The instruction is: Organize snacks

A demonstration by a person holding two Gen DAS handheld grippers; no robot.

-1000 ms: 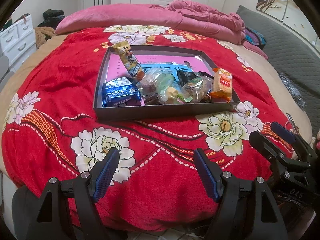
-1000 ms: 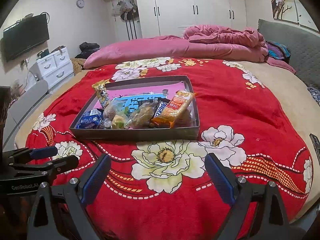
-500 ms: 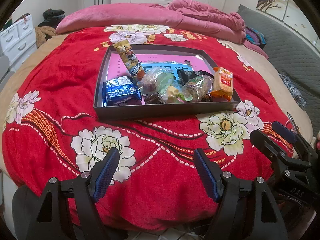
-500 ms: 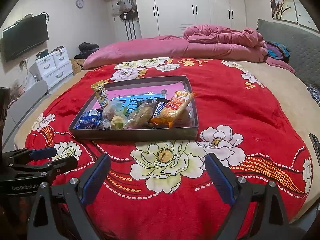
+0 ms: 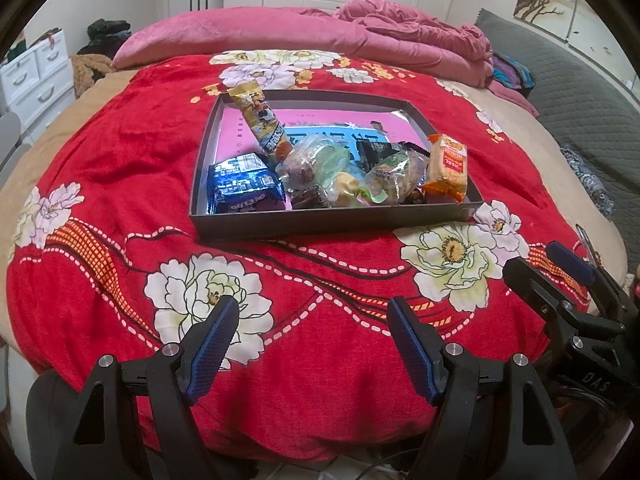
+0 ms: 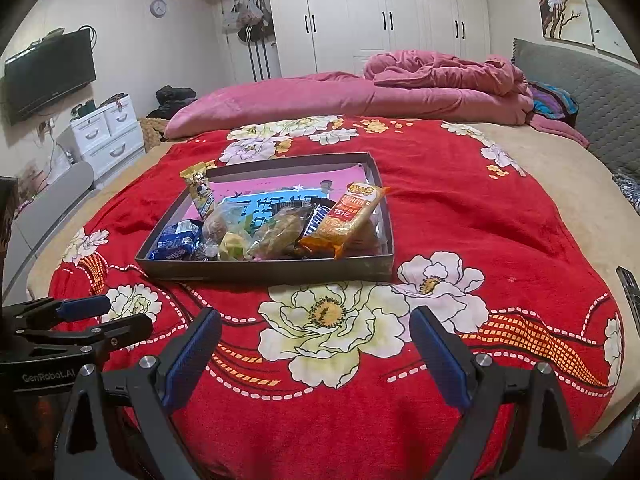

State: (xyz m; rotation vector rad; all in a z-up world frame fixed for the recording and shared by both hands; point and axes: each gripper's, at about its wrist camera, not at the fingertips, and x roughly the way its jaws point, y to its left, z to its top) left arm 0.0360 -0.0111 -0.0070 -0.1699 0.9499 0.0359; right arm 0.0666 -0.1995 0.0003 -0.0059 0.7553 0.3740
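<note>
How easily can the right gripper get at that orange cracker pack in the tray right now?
Probably yes. The right gripper is open and empty, the orange cracker pack lies on top of the pile at the tray's near right corner, and only bare red blanket lies between.

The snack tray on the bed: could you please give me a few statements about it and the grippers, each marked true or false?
1. The left gripper is open and holds nothing. True.
2. The orange cracker packet lies on the red blanket outside the tray. False: it lies inside the tray, by its right wall.
3. The blue cookie packet sits in the tray's near left corner. True.
4. The right gripper is shut on a snack. False: it is open and empty, short of the tray.
</note>
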